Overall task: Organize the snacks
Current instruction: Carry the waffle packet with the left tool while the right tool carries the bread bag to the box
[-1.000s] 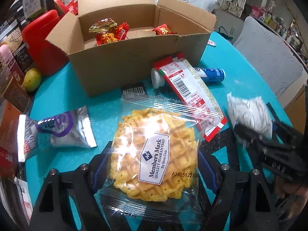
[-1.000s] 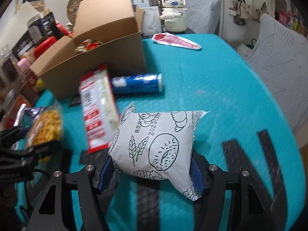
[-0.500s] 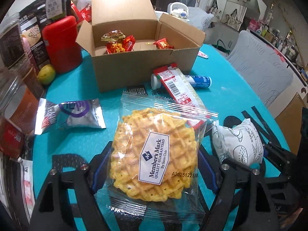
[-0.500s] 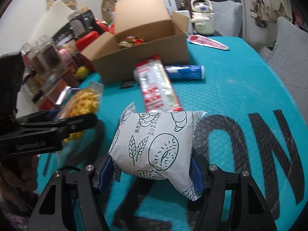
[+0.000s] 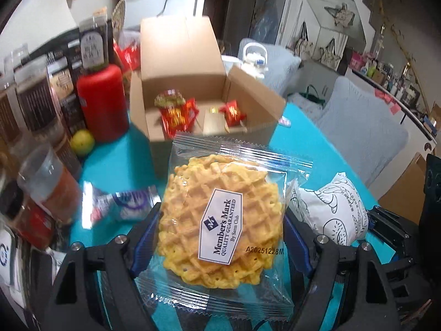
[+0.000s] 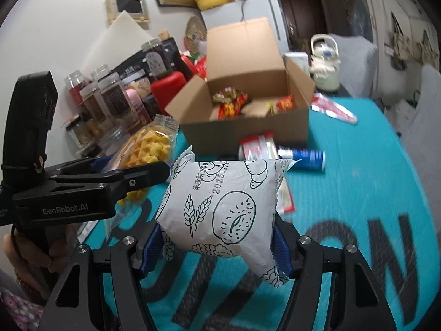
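We carry two snacks toward the box (image 5: 209, 102), which serves as our landmark and stands with its flaps up on the table (image 6: 358, 193). The waffle pack (image 5: 220, 231) is light, and its clear film is slick and crinkly; the waffle inside is stiff but likely brittle, so we grip it across the sides with modest force and avoid squeezing the centre. The bread bag (image 6: 220, 209) is a soft, puffy paper-like pouch, light and easily crushed; we hold it low on the body, at the flanks, where the fill gives support. The left gripper (image 5: 220, 245) is spread fairly wide and pinches the waffle pack between its blue pads, with the pack raised off the table in front of the box. The right gripper (image 6: 215, 248) is set about half way and pinches the bread bag at its lower sides, also lifted clear, in front of the box and to the right of the left gripper. Red wrappers (image 5: 179, 113) already lie inside the box. A red-and-white packet (image 6: 259, 149) and a blue tube (image 6: 306, 158) lie on the table just in front of the box; a silver pouch (image 5: 121, 207) lies in front of it to the left. We judge both snacks ready for release into the box.
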The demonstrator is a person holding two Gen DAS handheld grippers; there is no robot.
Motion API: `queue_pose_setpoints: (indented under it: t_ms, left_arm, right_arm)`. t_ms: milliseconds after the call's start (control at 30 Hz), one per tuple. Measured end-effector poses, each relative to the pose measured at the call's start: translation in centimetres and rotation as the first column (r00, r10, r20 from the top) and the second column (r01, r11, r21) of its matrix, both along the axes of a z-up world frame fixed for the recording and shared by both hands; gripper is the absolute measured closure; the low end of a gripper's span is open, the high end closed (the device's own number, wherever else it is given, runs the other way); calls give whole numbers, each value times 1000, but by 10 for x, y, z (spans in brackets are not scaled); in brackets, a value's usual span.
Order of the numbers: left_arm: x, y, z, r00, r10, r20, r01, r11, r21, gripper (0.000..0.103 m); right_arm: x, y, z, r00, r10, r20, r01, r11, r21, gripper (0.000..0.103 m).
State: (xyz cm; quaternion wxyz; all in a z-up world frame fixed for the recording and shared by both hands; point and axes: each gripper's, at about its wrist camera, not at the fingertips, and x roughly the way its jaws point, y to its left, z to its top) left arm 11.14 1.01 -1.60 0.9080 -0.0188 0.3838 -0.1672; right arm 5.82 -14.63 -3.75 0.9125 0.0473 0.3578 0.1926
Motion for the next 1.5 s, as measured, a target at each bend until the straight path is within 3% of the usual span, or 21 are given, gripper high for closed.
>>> queue_pose_setpoints:
  t_ms: [800,1233,1500]
  left_arm:
    - [92,-8,75,977,-6,215,10,1000,-20,22]
    - [188,-6,68,972,96,216,-85,995,-61,22]
    - [244,-6,51,972,127,198,-130,992,1,22]
  right_arm:
    - [103,2,74,984,29,176,-18,998,-64,36]
    - [196,3,73,979,21,202,-3,996,-90,36]
    - [246,14,55,983,55,175,-42,996,-76,36]
